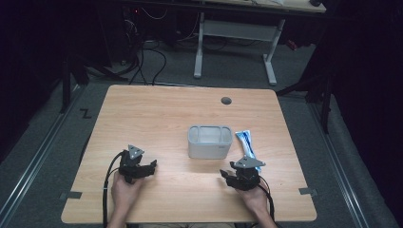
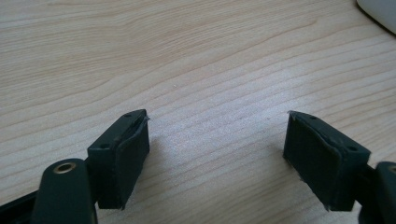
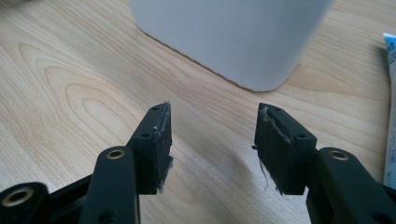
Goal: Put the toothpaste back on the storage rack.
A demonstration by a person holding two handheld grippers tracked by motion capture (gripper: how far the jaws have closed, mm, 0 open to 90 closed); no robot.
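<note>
A white rectangular container [image 1: 209, 141] stands near the middle of the wooden table [image 1: 161, 114]; its near wall [image 3: 233, 37] rises just beyond my right gripper. A blue and white packet [image 1: 246, 143] lies flat to the container's right, its edge [image 3: 390, 93] at the side of the right gripper view. My left gripper [image 1: 151, 166] rests low near the front left, open, with bare wood between its pads [image 2: 123, 154]. My right gripper [image 1: 225, 175] sits near the front right, open and holding nothing [image 3: 212, 135].
A round cable hole [image 1: 226, 100] sits near the table's far edge. A corner of the white container [image 2: 380, 11] appears at the top right of the left gripper view. Beyond the table stand a white desk frame [image 1: 235, 33] and floor cables [image 1: 147, 61].
</note>
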